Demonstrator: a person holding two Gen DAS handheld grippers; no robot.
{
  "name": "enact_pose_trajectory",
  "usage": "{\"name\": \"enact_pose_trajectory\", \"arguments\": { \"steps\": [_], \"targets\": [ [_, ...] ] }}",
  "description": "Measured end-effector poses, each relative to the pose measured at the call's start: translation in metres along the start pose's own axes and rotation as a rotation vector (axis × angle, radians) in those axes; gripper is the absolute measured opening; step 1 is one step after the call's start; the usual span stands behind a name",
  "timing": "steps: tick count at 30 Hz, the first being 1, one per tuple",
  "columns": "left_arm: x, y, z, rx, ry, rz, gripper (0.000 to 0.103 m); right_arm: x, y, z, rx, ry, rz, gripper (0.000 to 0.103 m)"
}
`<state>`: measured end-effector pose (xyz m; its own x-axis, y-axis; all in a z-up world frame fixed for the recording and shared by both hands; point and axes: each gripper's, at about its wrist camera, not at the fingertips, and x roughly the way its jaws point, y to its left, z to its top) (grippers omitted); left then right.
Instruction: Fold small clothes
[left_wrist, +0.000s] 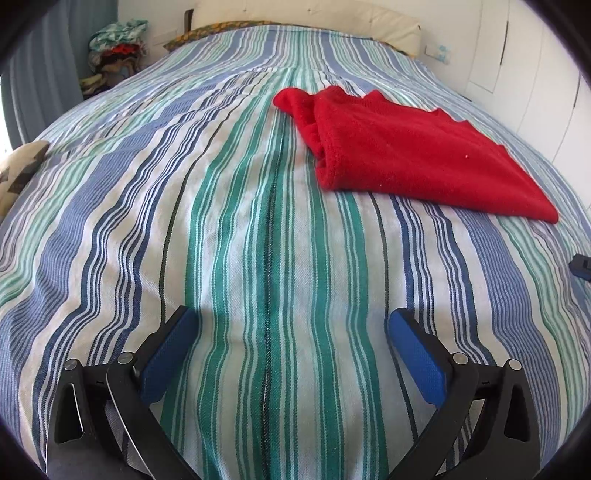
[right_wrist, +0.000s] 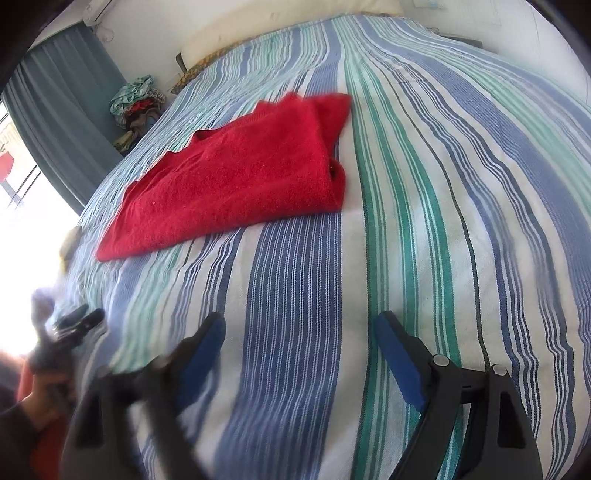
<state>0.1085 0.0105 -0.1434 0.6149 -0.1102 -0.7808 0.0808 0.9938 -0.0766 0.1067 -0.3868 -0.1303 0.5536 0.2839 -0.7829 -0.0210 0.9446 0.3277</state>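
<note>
Left wrist view looks down on a bed with a striped bedspread (left_wrist: 258, 229) in blue, green and white. The left gripper (left_wrist: 293, 325) is wide open, with its two blue pads (left_wrist: 168, 354) far apart. Nothing is between them but the bedspread. A folded red garment (left_wrist: 413, 155) lies flat on the bed, well ahead of the gripper and off to its right. It looks soft and fuzzy. A pile of clothes (left_wrist: 114, 48) sits in the far left corner, near a grey-blue curtain (left_wrist: 40, 81).

From the right wrist view, the right gripper (right_wrist: 299, 332) is open too, and it holds nothing. One finger looks blurry. Here the red garment (right_wrist: 236, 173) lies ahead and to the left, apart from the gripper. At the left edge, blurred, is the left gripper (right_wrist: 74, 325).
</note>
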Motion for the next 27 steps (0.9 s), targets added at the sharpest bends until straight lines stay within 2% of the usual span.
{"name": "enact_pose_trajectory", "arguments": {
  "steps": [5,10,14,16,18,20,22,23,24,25,26,27],
  "targets": [
    [0.000,-0.001,-0.001,0.004,-0.007,0.002,0.103,-0.007,-0.003,0.027,0.000,0.006,0.051,0.083],
    [-0.001,-0.002,-0.001,0.005,-0.010,0.004,0.103,-0.008,-0.008,0.083,0.002,-0.050,0.066,0.083],
    [-0.001,-0.002,-0.001,0.005,-0.013,0.005,0.103,0.002,-0.028,0.134,0.121,-0.135,0.041,0.083],
    [-0.002,-0.002,-0.002,0.006,-0.015,0.006,0.103,0.014,-0.040,0.148,0.207,-0.149,0.062,0.083],
    [-0.002,-0.002,-0.002,0.006,-0.017,0.006,0.103,0.035,-0.044,0.152,0.255,-0.115,0.110,0.083],
    [-0.002,-0.002,-0.002,0.006,-0.019,0.005,0.103,0.063,-0.039,0.152,0.246,-0.037,0.167,0.083],
    [-0.002,-0.001,-0.002,0.005,-0.019,0.002,0.103,0.090,-0.037,0.147,0.245,0.042,0.166,0.081],
    [-0.002,-0.001,-0.002,0.004,-0.019,0.001,0.103,0.094,-0.037,0.145,0.240,0.037,0.151,0.076],
    [-0.002,-0.001,-0.002,0.003,-0.020,0.000,0.103,0.093,-0.039,0.145,0.245,0.020,0.135,0.055],
    [-0.002,-0.001,-0.002,0.003,-0.021,-0.001,0.103,0.092,-0.045,0.145,0.282,0.015,0.141,0.023],
    [-0.002,-0.001,-0.002,0.004,-0.020,-0.001,0.103,0.093,-0.054,0.145,0.342,0.022,0.182,0.008],
    [-0.002,-0.001,-0.002,0.003,-0.020,-0.001,0.103,0.092,-0.059,0.144,0.385,0.036,0.206,0.009]
  ]
}}
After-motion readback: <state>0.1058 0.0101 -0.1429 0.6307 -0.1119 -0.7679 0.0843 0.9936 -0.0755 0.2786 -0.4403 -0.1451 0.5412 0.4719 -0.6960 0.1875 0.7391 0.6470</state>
